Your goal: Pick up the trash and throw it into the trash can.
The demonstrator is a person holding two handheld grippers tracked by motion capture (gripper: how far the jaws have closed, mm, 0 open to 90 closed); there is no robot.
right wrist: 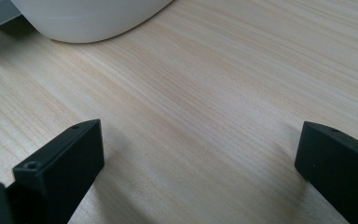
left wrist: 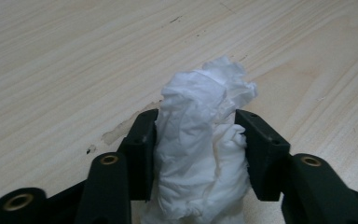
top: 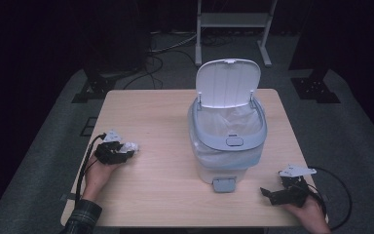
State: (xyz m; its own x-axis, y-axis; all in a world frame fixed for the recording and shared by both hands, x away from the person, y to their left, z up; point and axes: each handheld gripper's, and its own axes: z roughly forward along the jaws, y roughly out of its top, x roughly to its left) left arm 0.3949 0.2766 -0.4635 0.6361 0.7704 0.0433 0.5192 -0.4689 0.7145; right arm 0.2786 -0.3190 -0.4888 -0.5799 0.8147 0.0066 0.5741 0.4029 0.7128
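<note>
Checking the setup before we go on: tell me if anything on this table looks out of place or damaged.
Nothing stands out. The pedal bin stands upright with its lid open and its liner in place. The left gripper is shut on a crumpled tissue. The right gripper rests open on the table.

We look down on a pale wood-grain tabletop (top: 151,122) with rounded corners, standing on a grey carpeted floor (top: 48,126). The surroundings are dim; beyond the tabletop the room falls into near darkness. At the far side we see a light metal frame (top: 233,22) with a low shelf and two feet. Dark stand bases (top: 95,87) sit on the carpet at left and right (top: 314,87), and black cables (top: 151,61) trail across the floor between them. Up close, the tabletop shows a few small scuffs (left wrist: 121,128)
</note>
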